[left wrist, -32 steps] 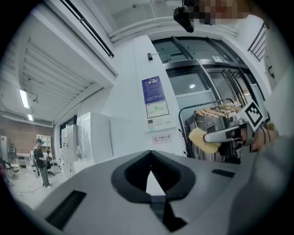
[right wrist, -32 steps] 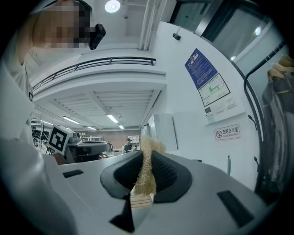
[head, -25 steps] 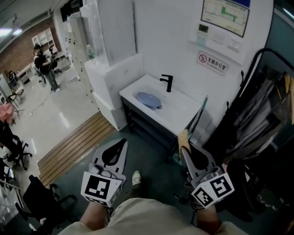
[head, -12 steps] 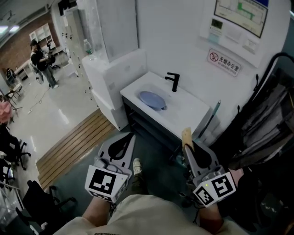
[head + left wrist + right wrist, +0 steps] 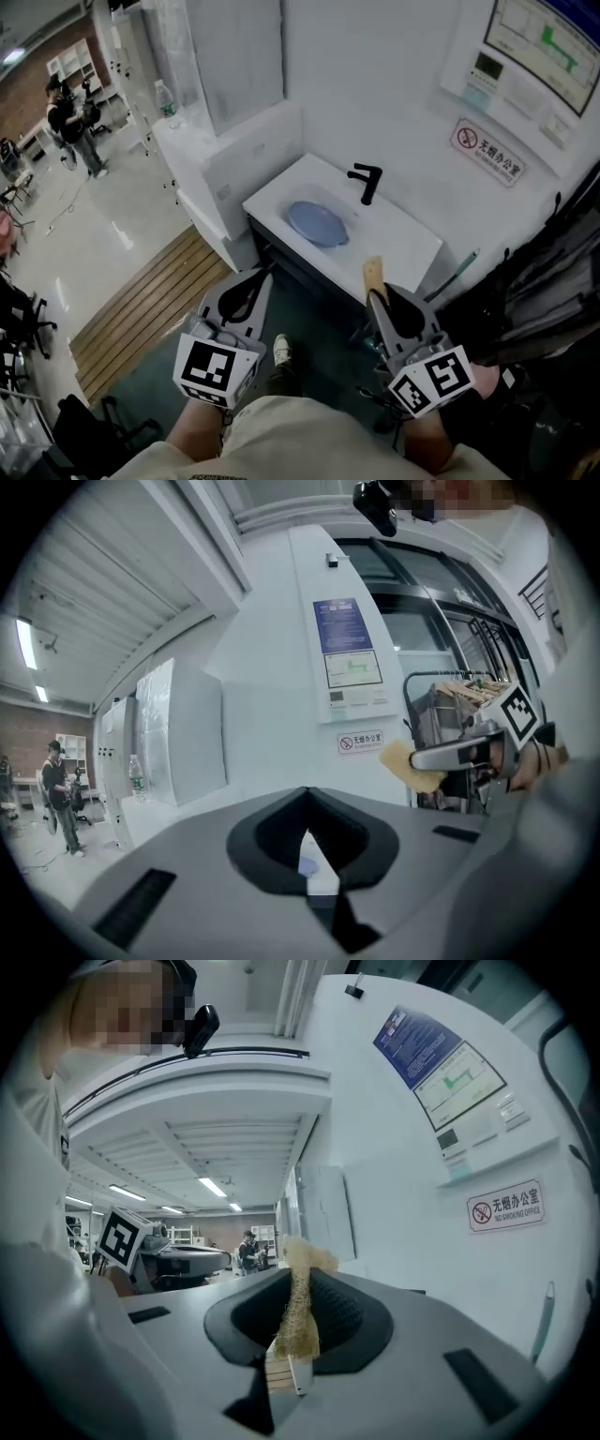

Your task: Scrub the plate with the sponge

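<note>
The plate [image 5: 317, 223], blue, lies in the basin toward the left end of the white washstand [image 5: 398, 239], with the black faucet [image 5: 366, 183] at the back edge just behind it. In the head view my left gripper [image 5: 263, 274] and my right gripper [image 5: 375, 292] are both held out level over the dark floor in front of the washstand, well short of its front edge. A yellow sponge [image 5: 373, 271] sticks out past the right gripper's tip.

In the left gripper view my left gripper [image 5: 307, 841] has its jaws pressed together with nothing between them. Off to the right side I see my right gripper [image 5: 448, 756] with the sponge [image 5: 405, 761] at its tip, and a no-smoking sign [image 5: 361, 742] on the white wall.

In the right gripper view my right gripper [image 5: 298, 1321] is pinching the sponge [image 5: 301, 1297], which stands upright between the pads and rises above them. My left gripper [image 5: 187, 1261] shows at the left.
</note>
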`<state>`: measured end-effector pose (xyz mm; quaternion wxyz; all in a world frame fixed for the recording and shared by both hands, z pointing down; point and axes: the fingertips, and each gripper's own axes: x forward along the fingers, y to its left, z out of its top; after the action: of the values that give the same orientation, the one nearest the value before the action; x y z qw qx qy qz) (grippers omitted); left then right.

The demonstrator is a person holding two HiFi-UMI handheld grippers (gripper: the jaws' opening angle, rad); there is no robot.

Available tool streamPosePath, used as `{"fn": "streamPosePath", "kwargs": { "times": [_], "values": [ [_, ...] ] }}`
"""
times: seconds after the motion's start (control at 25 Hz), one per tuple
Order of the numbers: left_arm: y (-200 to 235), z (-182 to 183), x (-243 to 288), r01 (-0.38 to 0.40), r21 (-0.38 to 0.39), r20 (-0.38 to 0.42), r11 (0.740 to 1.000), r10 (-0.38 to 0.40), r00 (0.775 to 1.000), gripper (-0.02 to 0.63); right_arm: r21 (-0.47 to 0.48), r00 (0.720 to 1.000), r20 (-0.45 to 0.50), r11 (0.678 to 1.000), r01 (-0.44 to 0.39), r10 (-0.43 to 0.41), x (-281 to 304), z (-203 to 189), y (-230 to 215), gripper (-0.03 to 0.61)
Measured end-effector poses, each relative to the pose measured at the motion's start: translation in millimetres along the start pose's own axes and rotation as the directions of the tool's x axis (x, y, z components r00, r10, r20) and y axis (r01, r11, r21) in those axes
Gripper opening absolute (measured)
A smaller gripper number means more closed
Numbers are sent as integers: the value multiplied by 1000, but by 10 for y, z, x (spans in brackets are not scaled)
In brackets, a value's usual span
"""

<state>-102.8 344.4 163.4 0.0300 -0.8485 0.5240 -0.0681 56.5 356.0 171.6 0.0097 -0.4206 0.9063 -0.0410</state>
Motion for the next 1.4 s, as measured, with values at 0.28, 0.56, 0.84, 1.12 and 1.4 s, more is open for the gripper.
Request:
{"fn": "streamPosePath", "kwargs": {
  "times": [0.28,0.56,0.84,1.12,1.4],
  "values": [
    [725,-36,773,63,-28,-26,998,-64,998,6,10,997,-49,998,59,-58,877,97,-363,67],
    [1349,-184,1427,106,-45,-64,993,-109,992,6,-17,993,-91,997,78,-79,1705,67,-596,67],
    [1682,-294,1819,111,-55,-77,992,-115,990,6,-13,987,-131,996,93,-93,2147,-53,-869,67],
    [1631,-356,2130,155,-105,-82,982,-163,983,6,17,981,-173,996,87,-83,2334,-194,-1235,68],
    [1583,-505,2480,145,-157,-142,977,-168,976,8,75,985,-158,993,87,-75,2488,-285,-1684,67]
  ]
}}
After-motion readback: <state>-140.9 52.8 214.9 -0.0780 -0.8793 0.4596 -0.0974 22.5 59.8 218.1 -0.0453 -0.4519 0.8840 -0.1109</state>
